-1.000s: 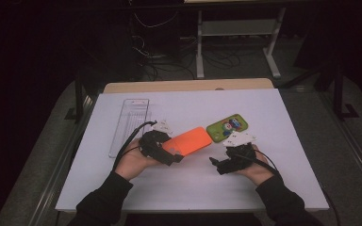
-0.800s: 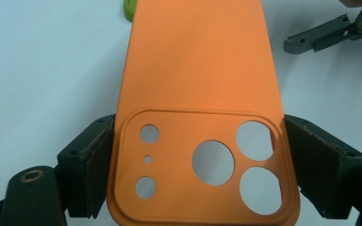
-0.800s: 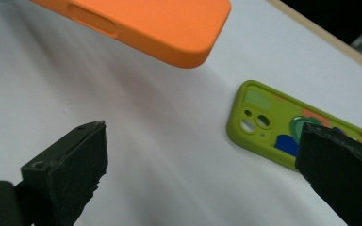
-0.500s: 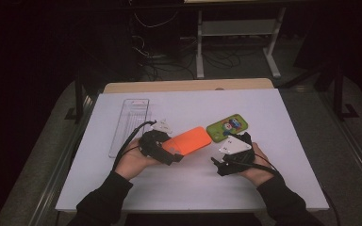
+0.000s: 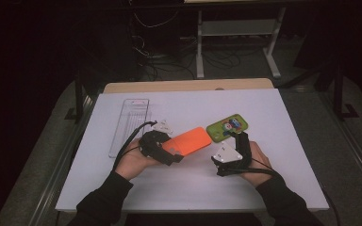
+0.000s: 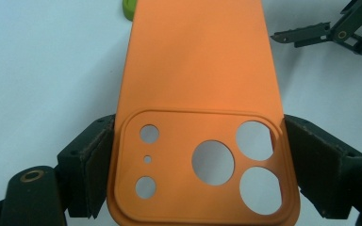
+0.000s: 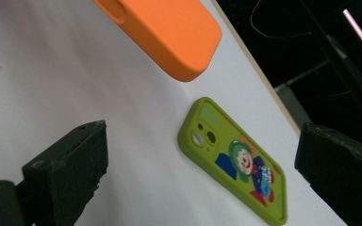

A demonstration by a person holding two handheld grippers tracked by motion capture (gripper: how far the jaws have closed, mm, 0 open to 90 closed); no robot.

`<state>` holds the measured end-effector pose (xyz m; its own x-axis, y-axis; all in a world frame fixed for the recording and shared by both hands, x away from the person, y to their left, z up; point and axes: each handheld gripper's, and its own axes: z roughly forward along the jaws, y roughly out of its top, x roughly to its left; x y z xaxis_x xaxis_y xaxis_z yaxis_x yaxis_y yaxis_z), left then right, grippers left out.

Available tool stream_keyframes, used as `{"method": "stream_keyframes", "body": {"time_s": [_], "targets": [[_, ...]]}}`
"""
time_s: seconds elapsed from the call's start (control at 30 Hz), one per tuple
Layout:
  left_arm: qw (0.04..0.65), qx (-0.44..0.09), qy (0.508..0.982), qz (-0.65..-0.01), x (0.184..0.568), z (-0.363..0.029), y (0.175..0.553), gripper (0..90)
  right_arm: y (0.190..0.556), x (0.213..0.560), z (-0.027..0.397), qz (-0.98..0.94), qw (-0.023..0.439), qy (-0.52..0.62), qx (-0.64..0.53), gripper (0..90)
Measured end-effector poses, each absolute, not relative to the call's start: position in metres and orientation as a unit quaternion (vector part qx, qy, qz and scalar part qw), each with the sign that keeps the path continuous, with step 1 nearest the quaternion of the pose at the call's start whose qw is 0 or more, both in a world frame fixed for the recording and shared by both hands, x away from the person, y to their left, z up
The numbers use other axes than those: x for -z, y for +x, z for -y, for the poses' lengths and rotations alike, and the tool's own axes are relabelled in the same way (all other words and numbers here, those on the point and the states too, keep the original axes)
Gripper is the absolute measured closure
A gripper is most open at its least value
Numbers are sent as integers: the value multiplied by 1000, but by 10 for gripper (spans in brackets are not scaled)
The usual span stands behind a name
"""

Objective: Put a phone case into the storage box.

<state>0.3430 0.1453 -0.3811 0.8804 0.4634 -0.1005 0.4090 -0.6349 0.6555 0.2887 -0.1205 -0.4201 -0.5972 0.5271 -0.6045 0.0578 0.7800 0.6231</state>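
Left hand-held gripper (image 6: 202, 160): its two black jaws are clamped on the long edges of the smooth orange phone case with round camera cut-outs (image 6: 202, 94), at the camera end, the pads pressing on both sides. In the high view the same left hand-held gripper (image 5: 167, 149) sits in the person's left hand (image 5: 132, 162), and the orange phone case (image 5: 188, 140) juts from it toward the middle of the white desk (image 5: 188, 108), tilted, with its far end near the green case.

Right hand-held gripper (image 7: 198, 179): jaws stand wide apart with nothing between the pads; they point at the lime-green phone case printed with a clown figure (image 7: 233, 162), which lies flat on the desk surface. In the high view the right hand-held gripper (image 5: 239, 141), carrying a grey three-cornered plate (image 5: 226, 153), is held in the person's right hand (image 5: 254, 162) just beside the near edge of the lime-green phone case (image 5: 227, 125). Whether it touches the case cannot be told.

Farther out: a clear, long rectangular plastic tray (image 5: 129, 125) lies on the left part of the desk, well apart from both cases. A black cable (image 5: 127, 143) trails from the left hand-held gripper across the desk near the tray.
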Motion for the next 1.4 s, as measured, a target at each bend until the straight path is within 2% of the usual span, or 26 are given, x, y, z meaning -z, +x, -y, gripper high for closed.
{"method": "stream_keyframes", "body": {"time_s": [1.03, 1.2, 1.4], "targets": [[360, -34, 896, -256, 382, -144, 342, 162, 277, 428, 101, -817, 545, 30, -187, 7], [344, -38, 908, -237, 380, -144, 344, 162, 273, 432, 93, -804, 571, -1, -167, 0], [362, -31, 896, -256, 381, -141, 342, 162, 271, 437, 85, -786, 596, -35, -158, 0]]}}
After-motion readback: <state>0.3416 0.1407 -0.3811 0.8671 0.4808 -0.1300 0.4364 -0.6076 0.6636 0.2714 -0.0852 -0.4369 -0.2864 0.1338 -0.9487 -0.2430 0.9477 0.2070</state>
